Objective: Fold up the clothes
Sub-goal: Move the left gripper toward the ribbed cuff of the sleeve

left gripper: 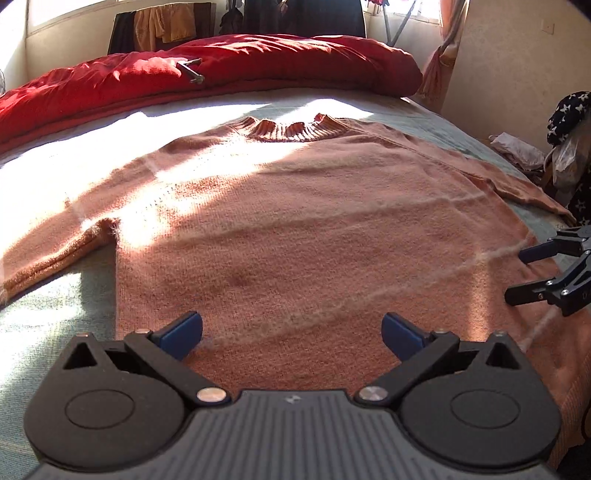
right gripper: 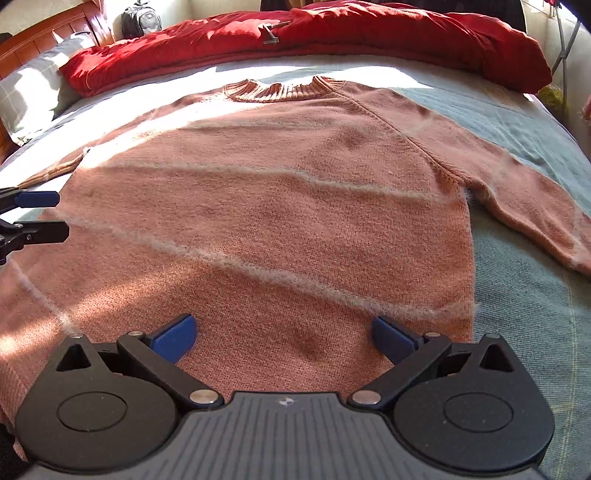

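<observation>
A salmon-pink knit sweater (left gripper: 295, 221) with thin pale stripes lies flat on the bed, ribbed collar (left gripper: 291, 129) at the far side and both sleeves spread outward. The same sweater (right gripper: 266, 206) fills the right wrist view. My left gripper (left gripper: 291, 334) hovers open over the sweater's lower left part, nothing between its blue pads. My right gripper (right gripper: 282, 338) hovers open over the lower right part, near the side seam. Each gripper shows in the other's view: the right gripper (left gripper: 517, 273) at the right edge, the left gripper (right gripper: 55, 216) at the left edge.
A pale green-grey bed sheet (right gripper: 524, 295) lies under the sweater. A red duvet (left gripper: 207, 70) is bunched along the far side, with a small metal object (left gripper: 192, 70) on it. Clothes hang at the back wall (left gripper: 162, 26); a pile of items (left gripper: 569, 147) sits at the right.
</observation>
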The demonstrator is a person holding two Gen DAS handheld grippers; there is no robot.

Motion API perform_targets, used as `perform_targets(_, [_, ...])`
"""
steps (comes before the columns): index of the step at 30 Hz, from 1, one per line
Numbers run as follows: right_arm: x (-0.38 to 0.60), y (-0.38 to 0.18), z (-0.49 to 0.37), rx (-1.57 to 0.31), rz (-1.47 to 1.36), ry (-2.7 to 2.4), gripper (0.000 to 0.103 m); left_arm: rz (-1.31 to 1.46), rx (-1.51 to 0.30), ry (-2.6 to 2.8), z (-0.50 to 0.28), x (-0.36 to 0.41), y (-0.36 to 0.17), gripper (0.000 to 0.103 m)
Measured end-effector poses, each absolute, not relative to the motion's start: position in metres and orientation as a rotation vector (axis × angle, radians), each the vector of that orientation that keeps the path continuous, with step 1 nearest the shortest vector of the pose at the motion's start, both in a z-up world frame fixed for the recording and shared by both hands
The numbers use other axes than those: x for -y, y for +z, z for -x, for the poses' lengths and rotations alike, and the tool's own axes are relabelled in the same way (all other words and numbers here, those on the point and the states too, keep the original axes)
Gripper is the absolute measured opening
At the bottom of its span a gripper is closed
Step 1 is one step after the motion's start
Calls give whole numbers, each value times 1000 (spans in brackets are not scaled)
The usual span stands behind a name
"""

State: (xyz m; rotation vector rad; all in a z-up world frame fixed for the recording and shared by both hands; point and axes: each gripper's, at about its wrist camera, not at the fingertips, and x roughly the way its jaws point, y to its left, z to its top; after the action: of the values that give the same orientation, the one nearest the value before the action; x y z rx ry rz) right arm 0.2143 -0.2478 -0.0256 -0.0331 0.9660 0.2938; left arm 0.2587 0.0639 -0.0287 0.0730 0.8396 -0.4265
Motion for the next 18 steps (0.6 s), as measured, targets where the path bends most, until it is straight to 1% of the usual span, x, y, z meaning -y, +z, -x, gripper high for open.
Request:
perform_targets(2, [244,-26,-214,-969,45,261,103,-85,-856,-423,-249,-72,-38,102])
perform_targets(8, [239,-27,-213,-979,48,208,103,-41,-849,-453,-208,-109,-30,102])
perform_targets(12, [232,-26,-219,-1008,66,177,103,-13,-816,-437,-214,-117,-13,102])
perform_targets(15, [230,-27,-220,-1014,79,166,103,-32,-755,-461,-232,-112,0,102])
perform_targets(18, [229,-27,-219,-1015,77,161,103,-48,-745,-473,-252,-97,5,102])
